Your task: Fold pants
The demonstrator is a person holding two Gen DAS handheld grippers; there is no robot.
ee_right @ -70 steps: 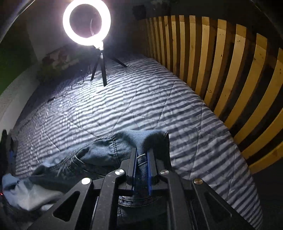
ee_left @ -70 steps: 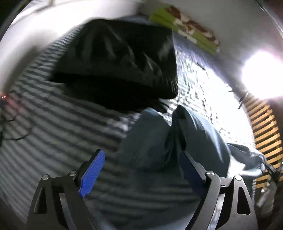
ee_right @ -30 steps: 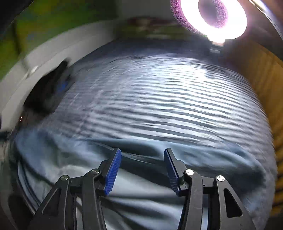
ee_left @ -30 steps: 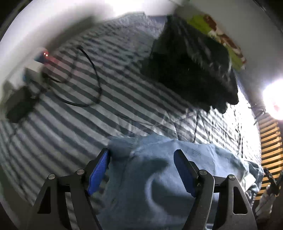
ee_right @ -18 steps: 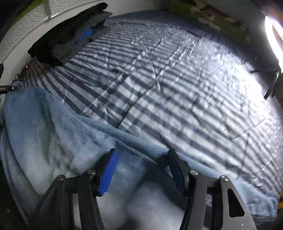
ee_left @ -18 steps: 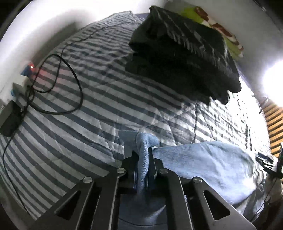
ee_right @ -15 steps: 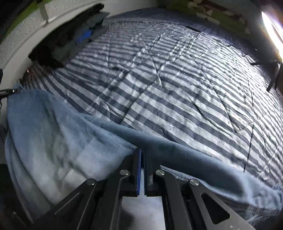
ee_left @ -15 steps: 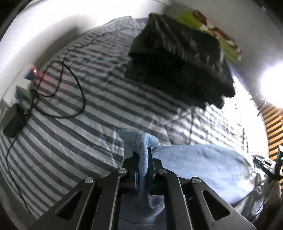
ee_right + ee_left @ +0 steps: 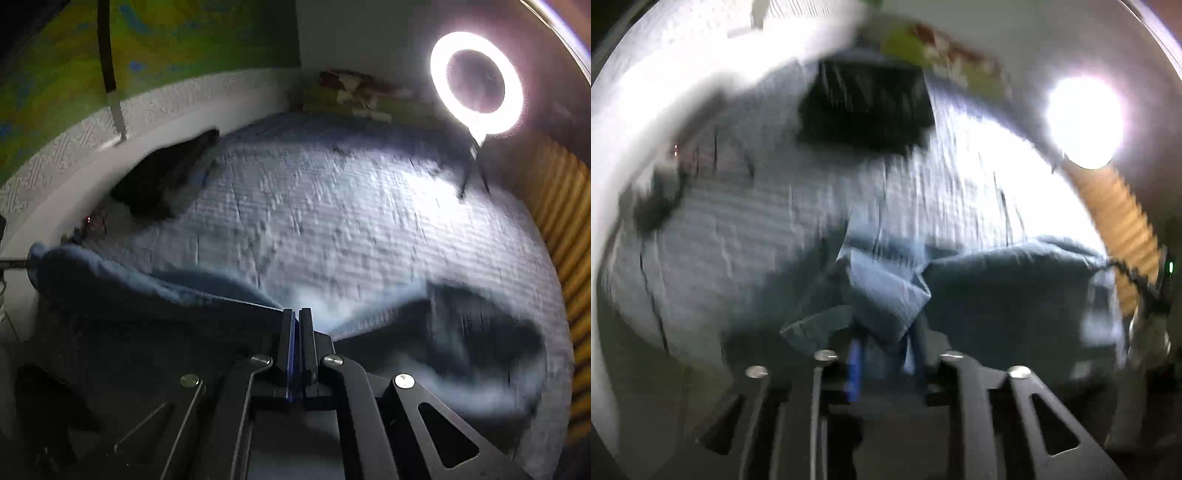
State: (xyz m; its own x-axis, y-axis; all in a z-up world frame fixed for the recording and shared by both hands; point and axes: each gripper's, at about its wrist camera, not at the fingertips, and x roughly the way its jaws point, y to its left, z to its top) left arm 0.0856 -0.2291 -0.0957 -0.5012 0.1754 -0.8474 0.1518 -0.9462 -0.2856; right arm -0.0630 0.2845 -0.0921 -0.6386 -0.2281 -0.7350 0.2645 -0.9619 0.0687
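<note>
Striped bedspread – pants fold between opening left gripper jaws; right gripper clenched on pants edge.

A home bedroom: striped quilt on a bed, ring light.

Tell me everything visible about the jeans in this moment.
The jeans are light-blue denim, crumpled and blurred, stretched across the near edge of the striped bedspread. A bunched fold sits between the left gripper jaws, which are opening. The right gripper, jaws shut, pinches the cloth's edge, with fabric sagging to either side.
</note>
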